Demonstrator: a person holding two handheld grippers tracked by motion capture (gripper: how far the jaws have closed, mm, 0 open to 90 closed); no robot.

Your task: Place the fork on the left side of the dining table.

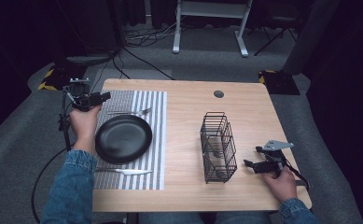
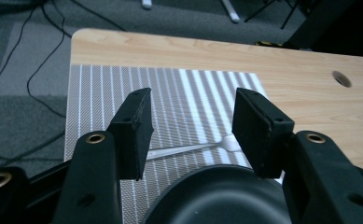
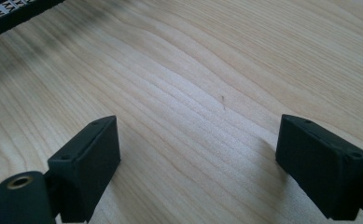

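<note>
A black plate (image 1: pixel 123 138) lies on a grey striped placemat (image 1: pixel 149 100) at the table's left. Beyond the plate rests a silver fork (image 1: pixel 130 112); on the plate's near side lies a knife (image 1: pixel 128 171). A hand holds my left gripper (image 1: pixel 105 97) above the mat's far left corner. In the left gripper view my left gripper (image 2: pixel 193 100) is open, with the fork (image 2: pixel 193 149) and the plate's rim (image 2: pixel 221 196) beneath it. My right gripper (image 1: pixel 252 156) stands open just right of a black wire basket (image 1: pixel 218 147). Bare wood shows under my right gripper (image 3: pixel 198 126).
The basket's edge (image 3: pixel 11 11) crosses the top left corner of the right gripper view. A cable hole (image 1: pixel 219 94) sits in the table's far middle. Cables and a white desk frame (image 1: pixel 209 23) are on the floor beyond. Bare wood lies between placemat and basket.
</note>
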